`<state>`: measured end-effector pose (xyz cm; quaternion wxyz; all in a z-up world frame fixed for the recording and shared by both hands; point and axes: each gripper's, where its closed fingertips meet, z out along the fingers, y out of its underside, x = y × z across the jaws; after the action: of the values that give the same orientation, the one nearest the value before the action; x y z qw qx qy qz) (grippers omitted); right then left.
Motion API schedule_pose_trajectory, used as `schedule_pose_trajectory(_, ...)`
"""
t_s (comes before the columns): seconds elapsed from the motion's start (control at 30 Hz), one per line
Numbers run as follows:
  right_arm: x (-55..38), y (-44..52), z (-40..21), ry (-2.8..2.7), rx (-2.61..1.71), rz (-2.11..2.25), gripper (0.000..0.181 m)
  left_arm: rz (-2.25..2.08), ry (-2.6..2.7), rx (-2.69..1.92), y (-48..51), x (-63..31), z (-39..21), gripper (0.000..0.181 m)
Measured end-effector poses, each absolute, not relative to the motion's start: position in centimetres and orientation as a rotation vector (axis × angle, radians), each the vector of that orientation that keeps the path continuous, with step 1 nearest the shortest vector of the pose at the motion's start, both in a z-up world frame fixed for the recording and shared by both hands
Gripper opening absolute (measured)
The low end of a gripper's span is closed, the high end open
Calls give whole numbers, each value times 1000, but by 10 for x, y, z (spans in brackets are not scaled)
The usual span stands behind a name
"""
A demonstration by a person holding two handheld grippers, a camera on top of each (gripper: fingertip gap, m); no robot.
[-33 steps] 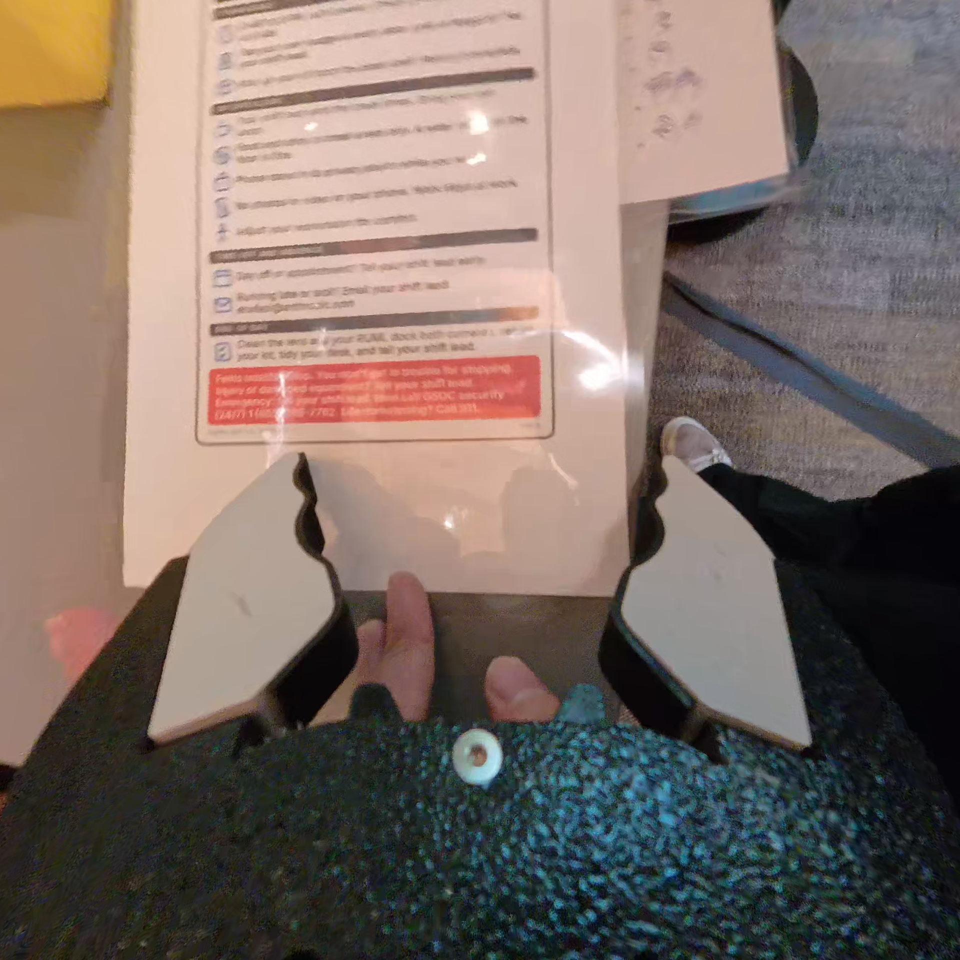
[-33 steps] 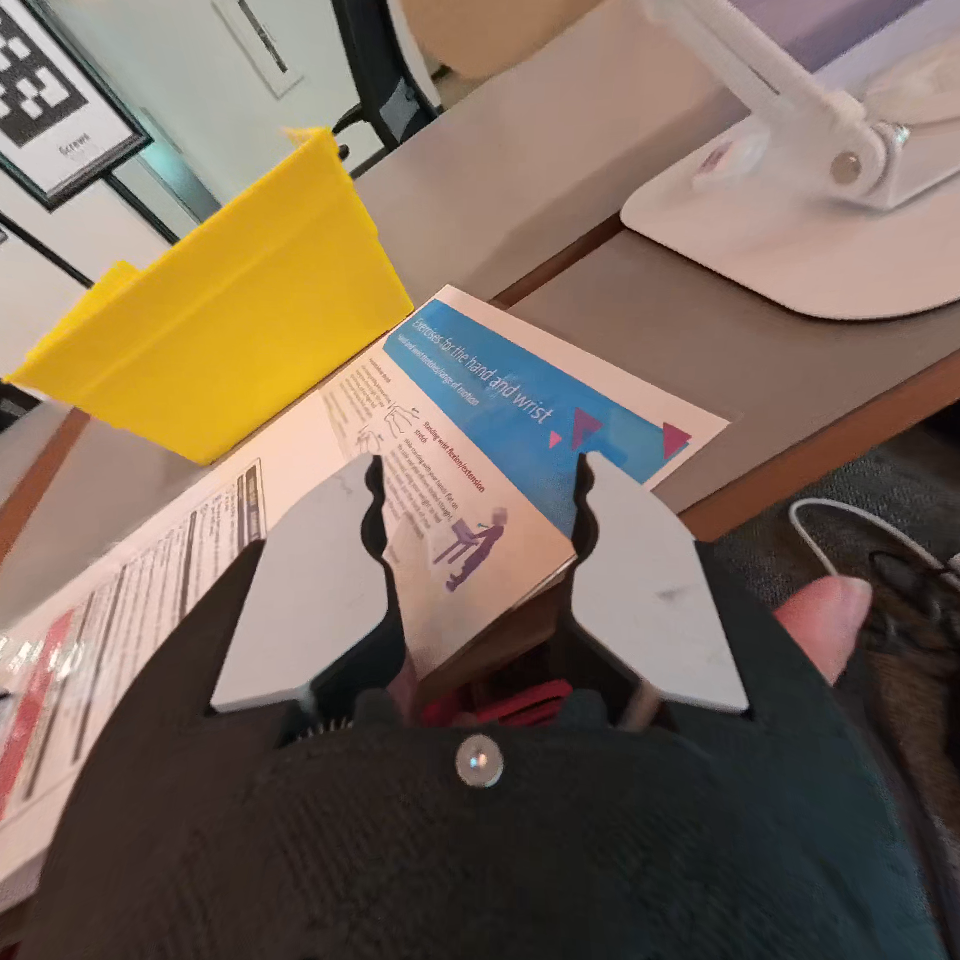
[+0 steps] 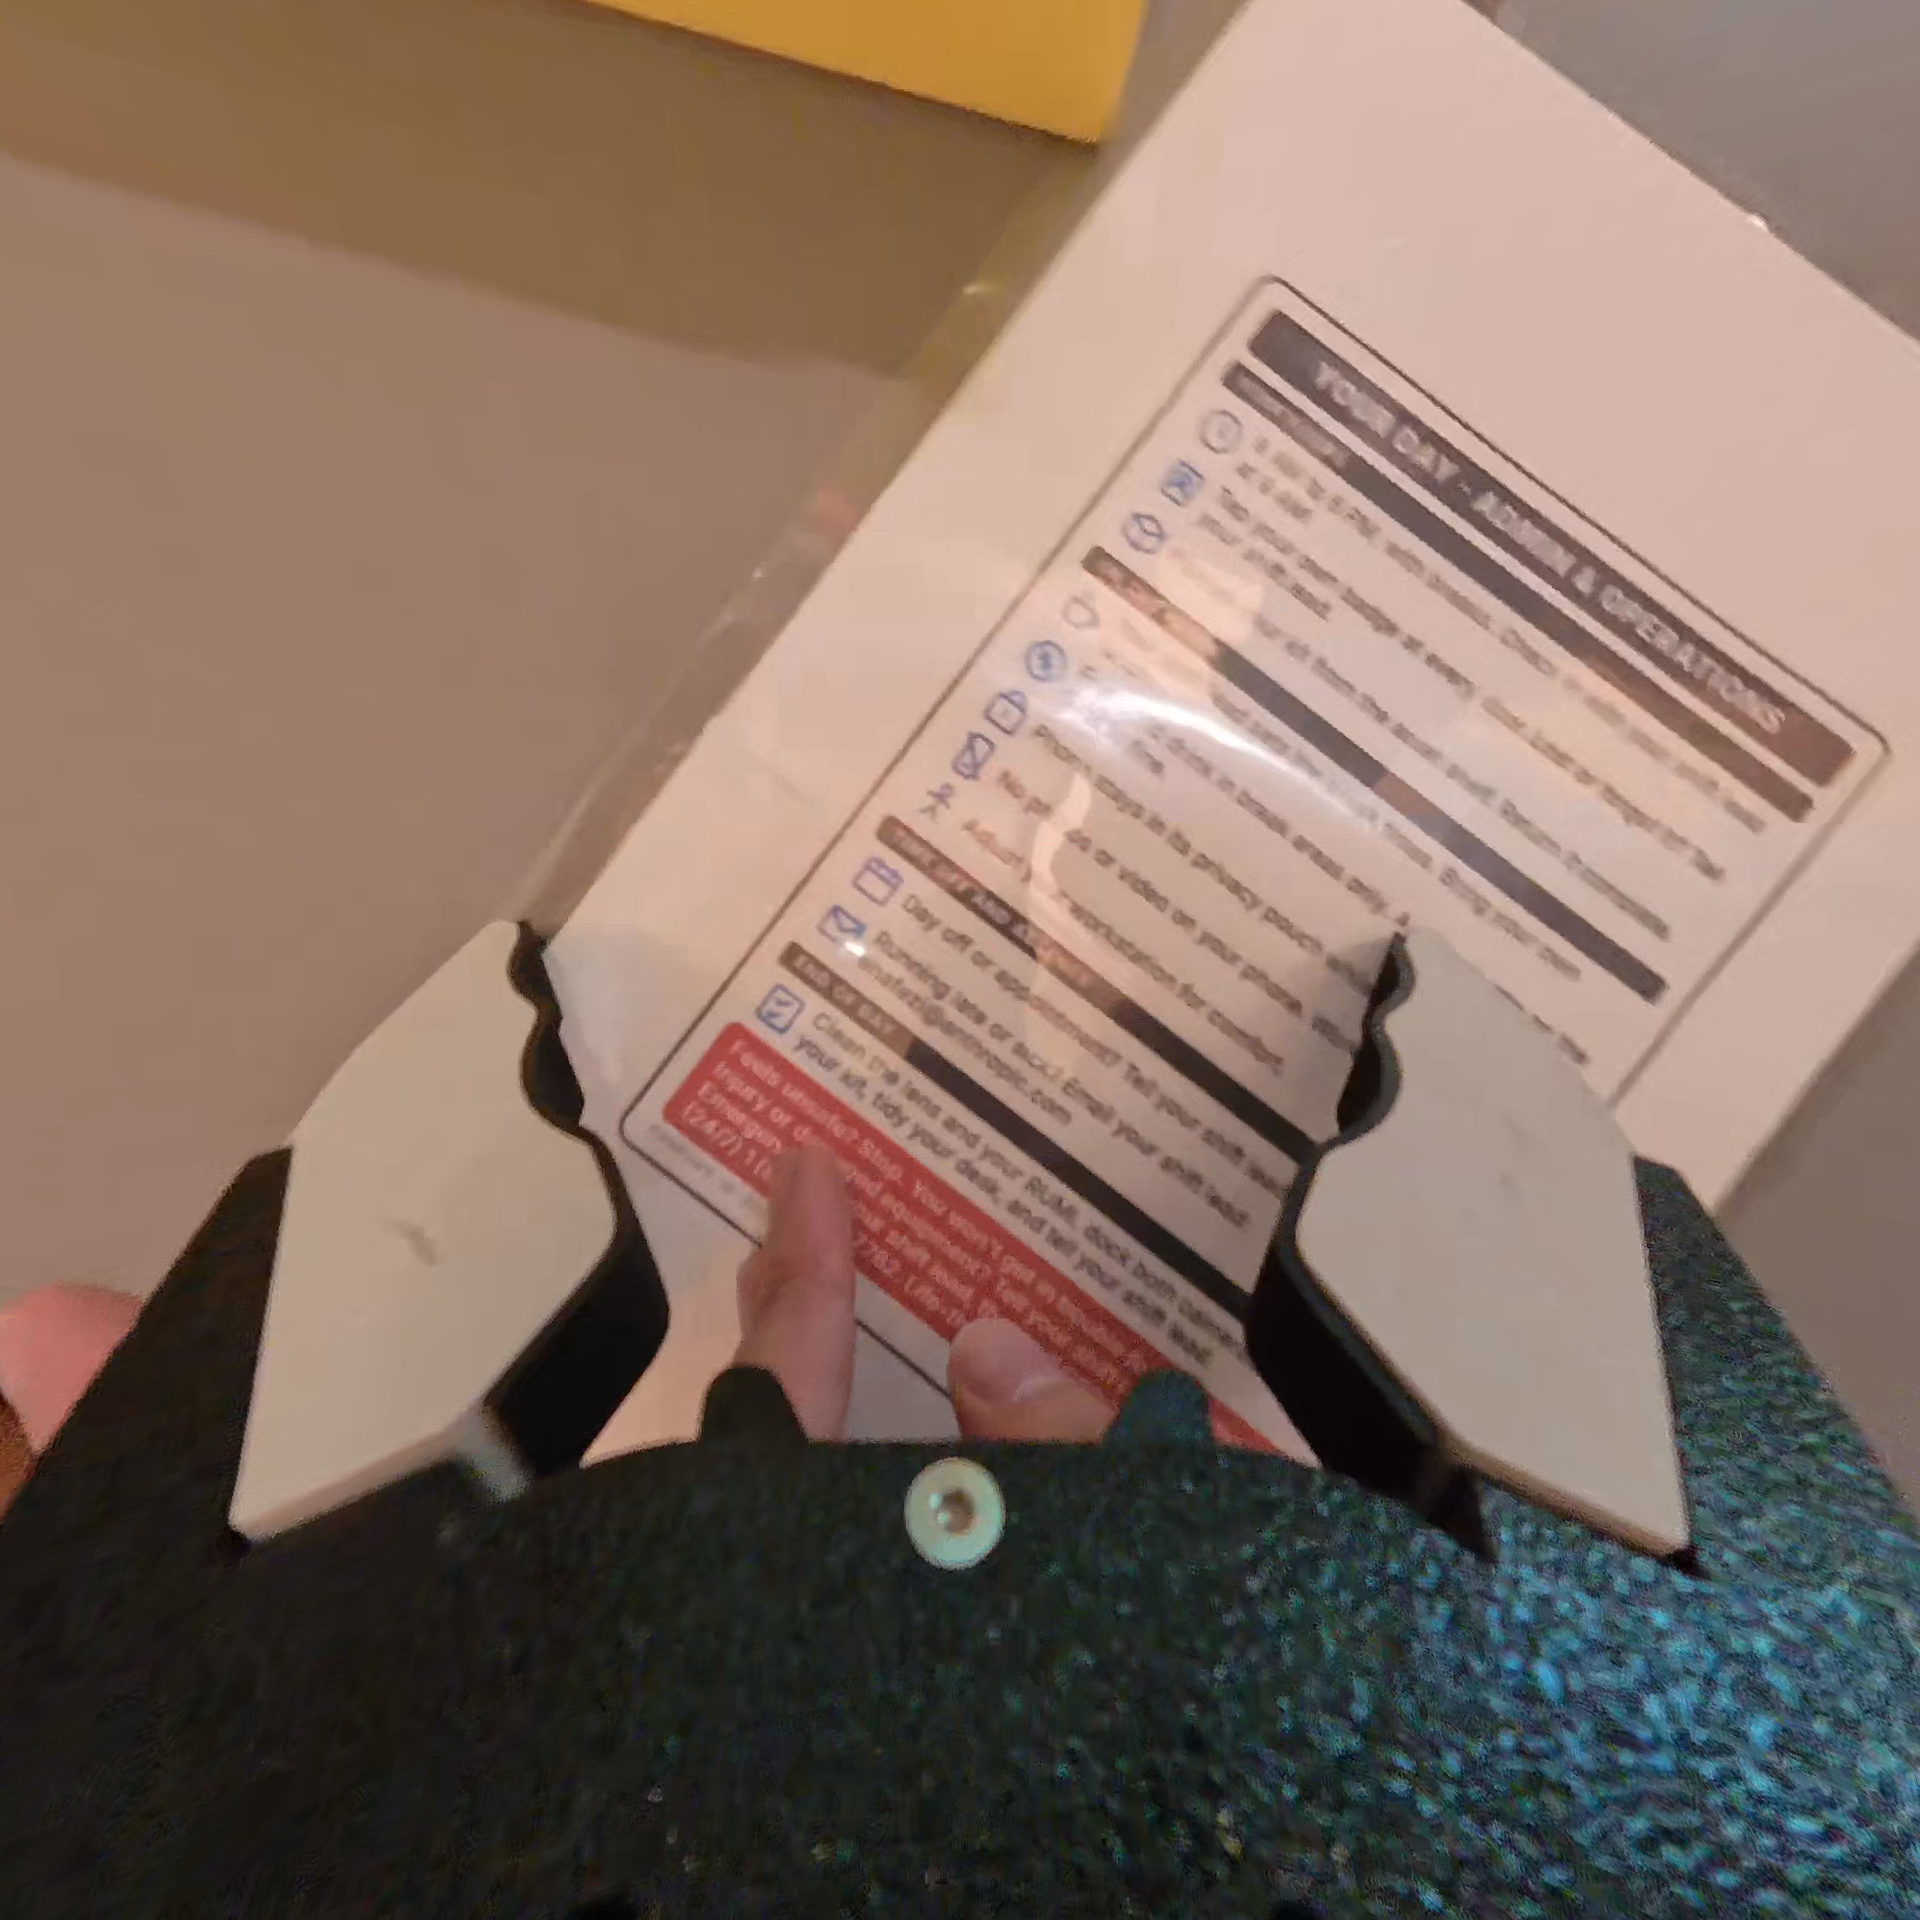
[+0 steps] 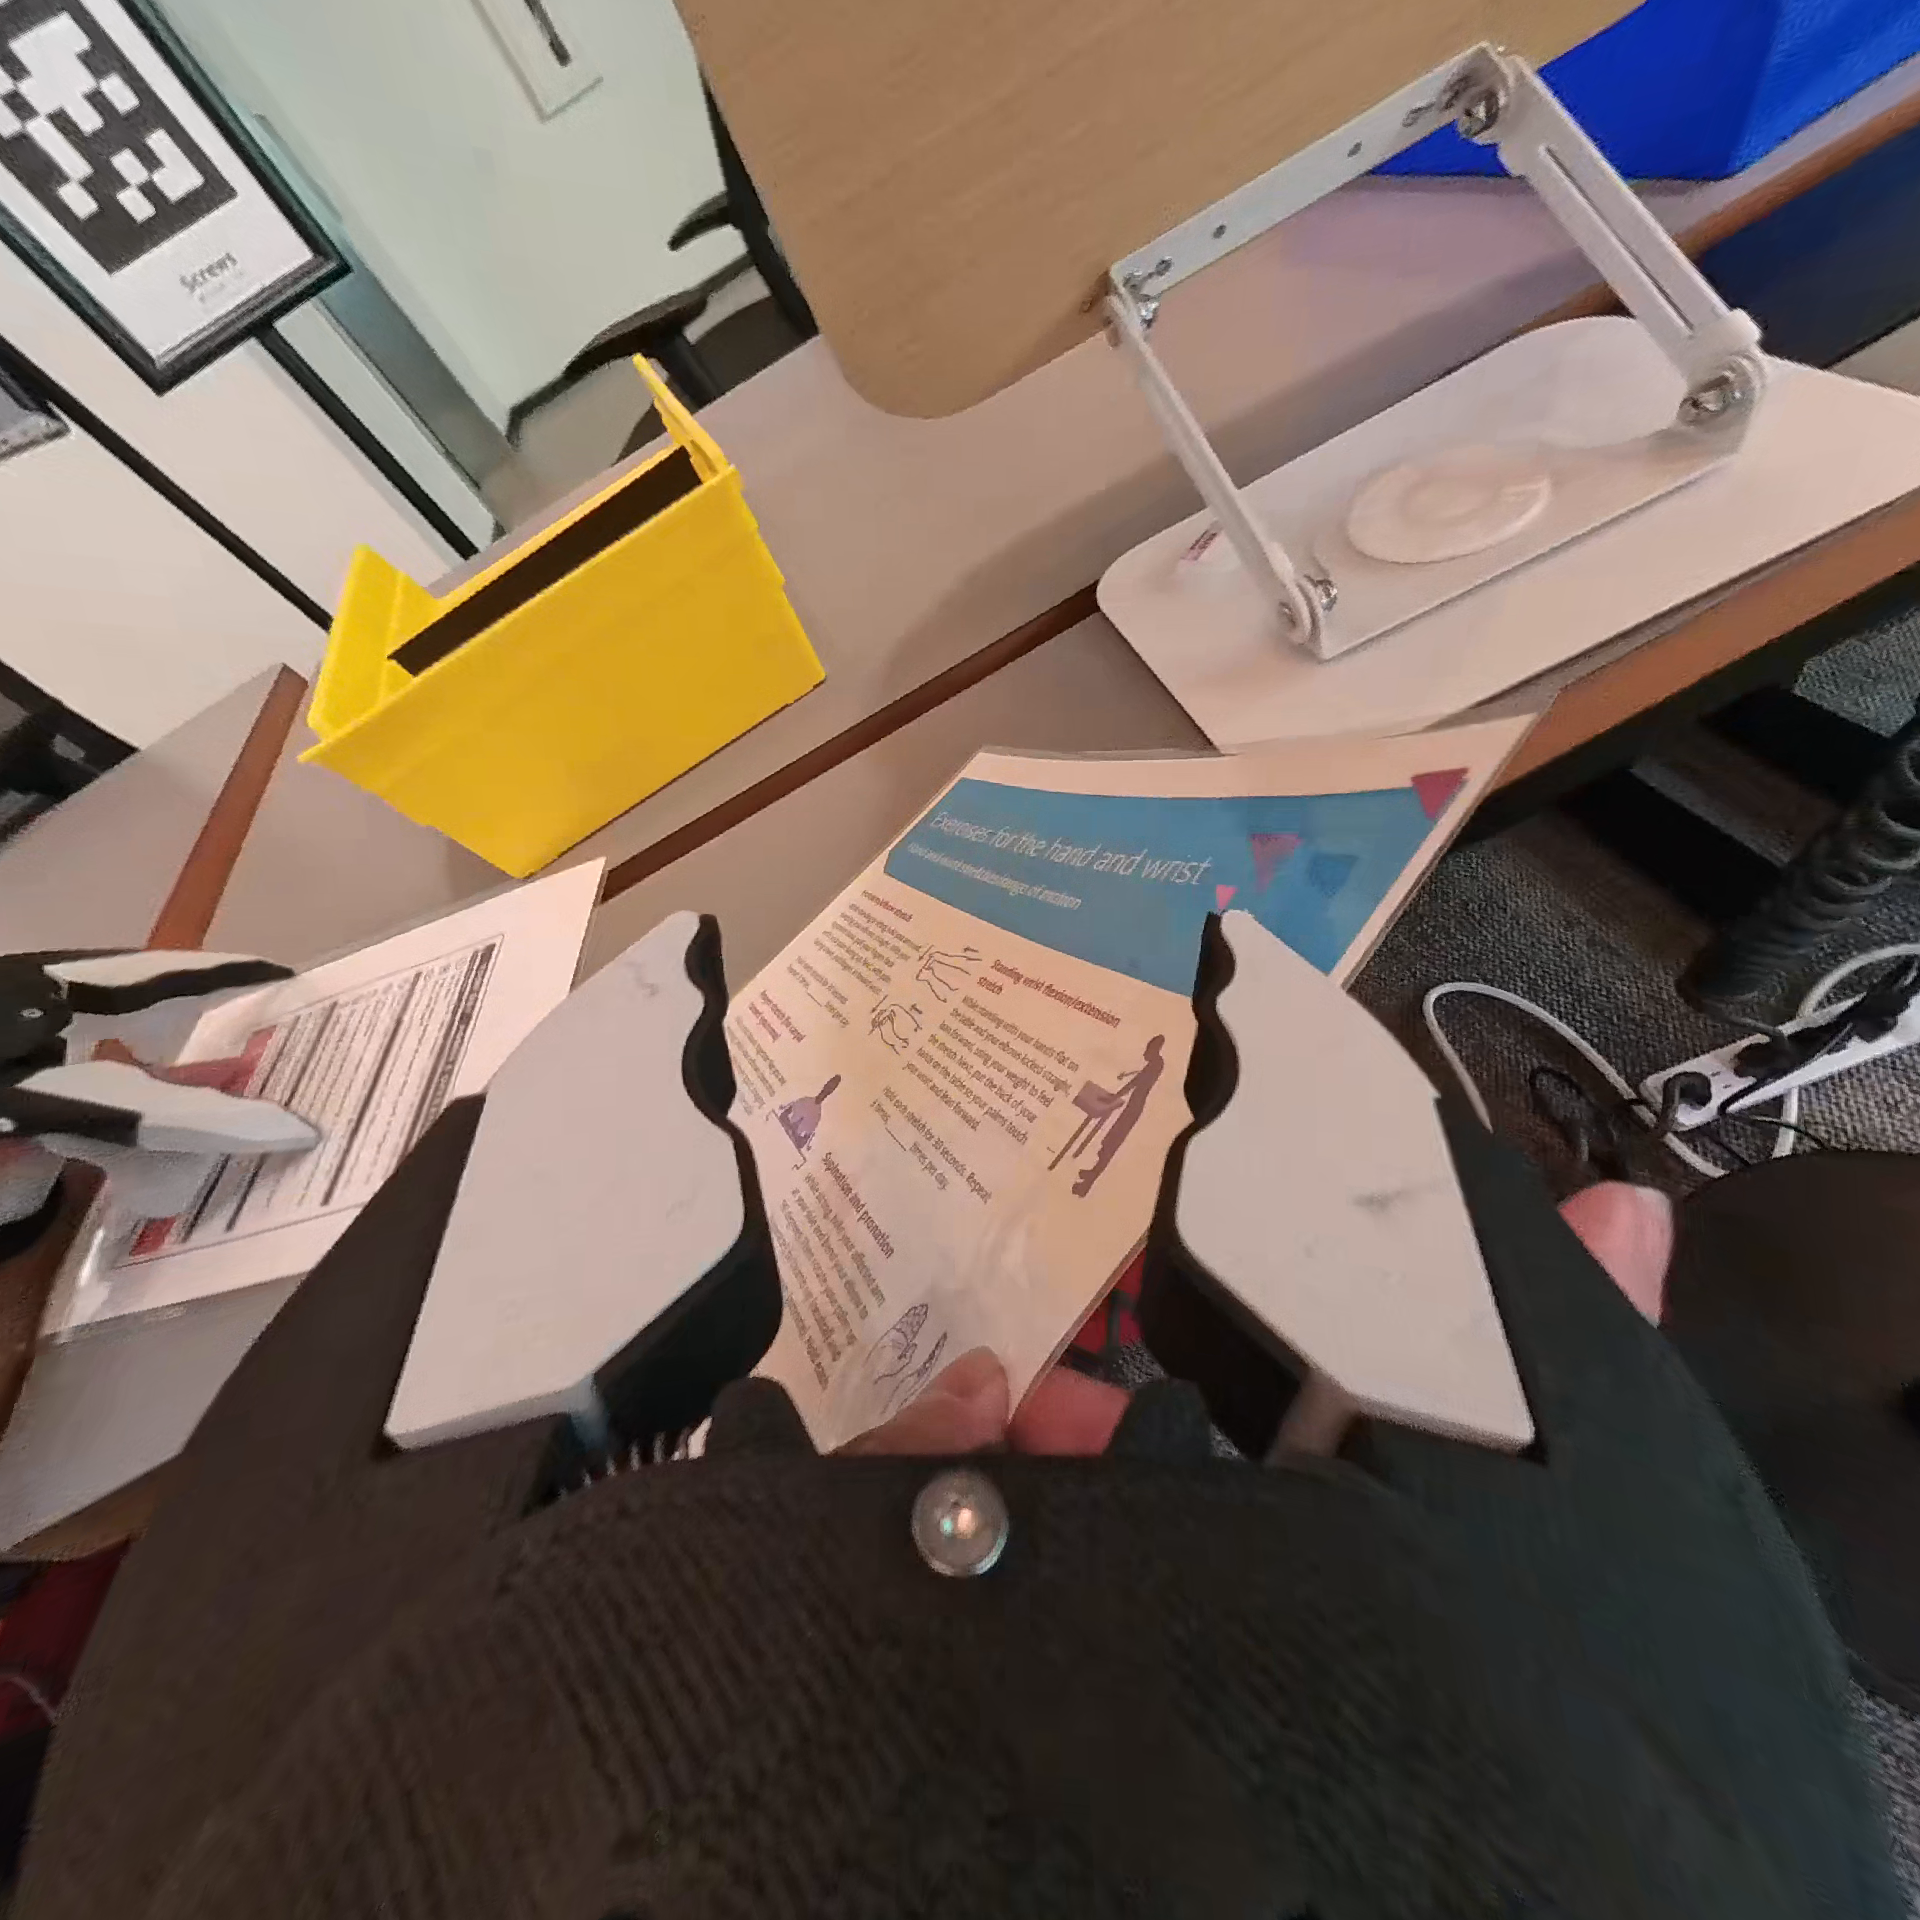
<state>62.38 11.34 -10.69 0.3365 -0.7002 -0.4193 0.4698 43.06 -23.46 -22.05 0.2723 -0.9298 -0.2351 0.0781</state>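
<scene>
Since the earlier frame, the laminated sheet [image 3: 1195,790] is being viewed rotated beneath the wide-open left tool [image 3: 956,1039]. The leaflet [image 4: 1039,1039] is being finger-held, not gripped, between the wide-open right tool [image 4: 956,1029].

An office: desk [image 4: 935,582], monitor stand [image 4: 1455,499], power strip [image 4: 1725,1070].

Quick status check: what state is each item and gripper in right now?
Left gripper: open, over the laminated sheet.
Laminated sheet: flat on the desk.
Right gripper: open, astride the leaflet.
Leaflet: lifted, pinched by fingers.
Yellow bin: tipped on its side.
</scene>
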Motion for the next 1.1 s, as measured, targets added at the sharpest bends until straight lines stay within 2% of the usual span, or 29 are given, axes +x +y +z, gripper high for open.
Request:
schedule_pose_trajectory(0.03,624,113,-107,-1077,-1831,1237,86,217,-652,-2497,-236,425,-221,147)
schedule_pose_trajectory(0.07,623,112,-109,-1069,-1837,1247,87,221,-665,-2488,-235,421,-221,146)
schedule_pose_trajectory(0.17,619,103,-118,-1099,-1872,1250,90,346,-758,-2517,-242,402,-210,125)
schedule_pose_trajectory(0.23,616,96,-121,-1131,-1873,1243,89,489,-852,-2322,-224,377,-168,111)
schedule_pose_trajectory(0.27,616,92,-122,-1147,-1877,1246,90,409,-792,-2189,-198,376,-139,103)
schedule_pose_trajectory(0.33,615,86,-125,-1161,-1895,1249,90,250,-547,-1864,-144,386,-72,118)
schedule_pose_trajectory(0.4,613,79,-132,-1189,-1916,1253,90,301,-476,-1661,-116,376,-41,126)
schedule_pose_trajectory(0.47,610,72,-137,-1230,-1930,1249,90,377,-529,-1683,-99,357,-54,110)
schedule_pose_trajectory(0.57,601,67,-139,-1269,-1940,1246,91,302,-547,-1615,-77,349,-58,119)
schedule_pose_trajectory(0.7,590,60,-141,-1313,-1945,1251,91,361,-634,-1591,-75,320,-69,115)
schedule_pose_trajectory(1.1,559,47,-158,-1383,-2024,1212,91,375,-589,-1645,-56,248,-79,126)
